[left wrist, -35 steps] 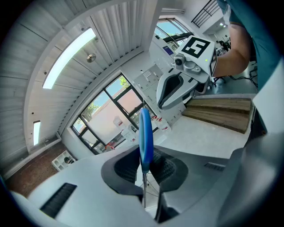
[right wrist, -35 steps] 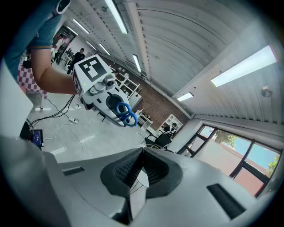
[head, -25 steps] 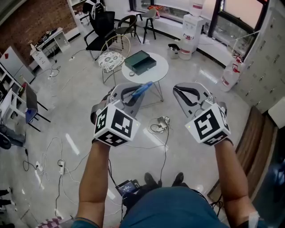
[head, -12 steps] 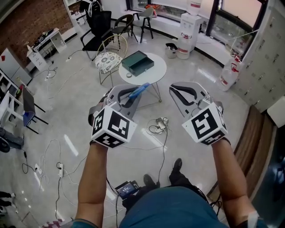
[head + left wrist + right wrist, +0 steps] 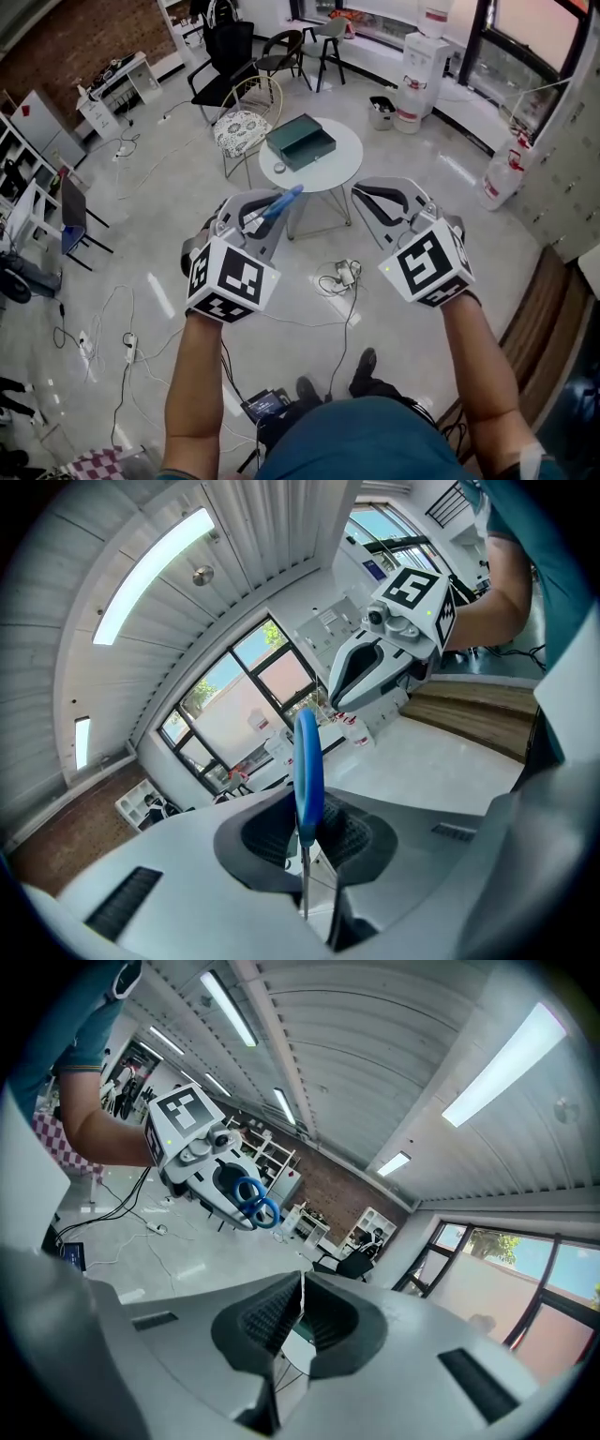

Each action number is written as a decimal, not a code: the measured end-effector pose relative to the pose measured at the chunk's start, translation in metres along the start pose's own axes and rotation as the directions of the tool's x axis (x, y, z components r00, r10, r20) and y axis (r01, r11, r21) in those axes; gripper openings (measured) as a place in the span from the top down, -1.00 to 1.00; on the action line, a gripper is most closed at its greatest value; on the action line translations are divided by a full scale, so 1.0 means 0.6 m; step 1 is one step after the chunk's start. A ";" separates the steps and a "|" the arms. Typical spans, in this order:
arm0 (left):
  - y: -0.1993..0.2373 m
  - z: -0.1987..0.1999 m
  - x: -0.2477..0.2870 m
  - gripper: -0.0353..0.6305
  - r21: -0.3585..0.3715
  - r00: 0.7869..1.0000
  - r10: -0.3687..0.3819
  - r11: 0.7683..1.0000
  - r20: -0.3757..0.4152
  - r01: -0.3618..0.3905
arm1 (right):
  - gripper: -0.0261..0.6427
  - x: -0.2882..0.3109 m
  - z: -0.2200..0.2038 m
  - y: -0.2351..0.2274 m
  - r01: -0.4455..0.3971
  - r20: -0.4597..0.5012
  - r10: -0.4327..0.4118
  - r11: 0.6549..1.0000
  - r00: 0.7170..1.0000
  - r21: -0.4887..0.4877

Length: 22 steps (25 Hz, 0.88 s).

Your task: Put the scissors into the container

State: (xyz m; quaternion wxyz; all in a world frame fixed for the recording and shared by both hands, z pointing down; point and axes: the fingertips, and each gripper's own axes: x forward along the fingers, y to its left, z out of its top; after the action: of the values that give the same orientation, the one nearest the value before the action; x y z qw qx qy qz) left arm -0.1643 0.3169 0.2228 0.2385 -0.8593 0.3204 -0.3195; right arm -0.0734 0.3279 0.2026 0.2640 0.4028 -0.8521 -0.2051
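My left gripper (image 5: 251,208) is shut on blue-handled scissors (image 5: 281,200), whose handle sticks out past the jaws toward the round table. In the left gripper view the blue handle (image 5: 307,775) stands edge-on between the pads, with the thin blades running down between them. The right gripper view shows the same scissors (image 5: 256,1203) in the other gripper. My right gripper (image 5: 382,201) is shut with nothing in it (image 5: 300,1321). The dark green container (image 5: 302,142) lies on the white round table (image 5: 328,173), ahead of both grippers and well below them.
A wire chair with a patterned cushion (image 5: 238,128) stands left of the table, black chairs (image 5: 230,58) behind it. Cables and a power strip (image 5: 339,276) trail across the shiny floor. Water dispensers (image 5: 418,66) and a water bottle (image 5: 502,176) stand by the windows at right.
Both grippers and the view have moved toward the table. The scissors stay clamped in the left gripper. The right gripper stays shut.
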 end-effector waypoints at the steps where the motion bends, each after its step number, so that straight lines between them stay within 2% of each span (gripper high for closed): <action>1: 0.000 0.007 0.019 0.71 -0.005 1.000 0.004 1.000 -0.007 -0.004 | 0.81 0.004 -0.014 -0.016 -0.009 0.005 0.009 1.000 1.000 -0.001; 10: 0.007 0.051 0.154 0.71 -0.032 0.996 0.045 0.998 -0.079 -0.048 | 0.81 0.041 -0.106 -0.137 -0.074 0.066 0.074 0.997 0.995 -0.009; 18: 0.028 0.104 0.226 0.71 -0.031 0.987 0.084 0.995 -0.138 -0.090 | 0.80 0.052 -0.146 -0.230 -0.116 0.129 0.115 0.993 0.985 -0.004; 22: 0.037 0.122 0.263 0.71 -0.027 0.986 0.078 0.996 -0.148 -0.083 | 0.81 0.059 -0.167 -0.270 -0.116 0.134 0.113 0.993 0.984 0.013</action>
State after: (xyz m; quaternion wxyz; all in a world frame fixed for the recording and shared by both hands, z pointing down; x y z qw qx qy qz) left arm -0.0284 0.2060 0.2217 0.2128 -0.8236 0.3768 -0.3667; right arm 0.0631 0.1903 0.1993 0.2137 0.3411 -0.8916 -0.2074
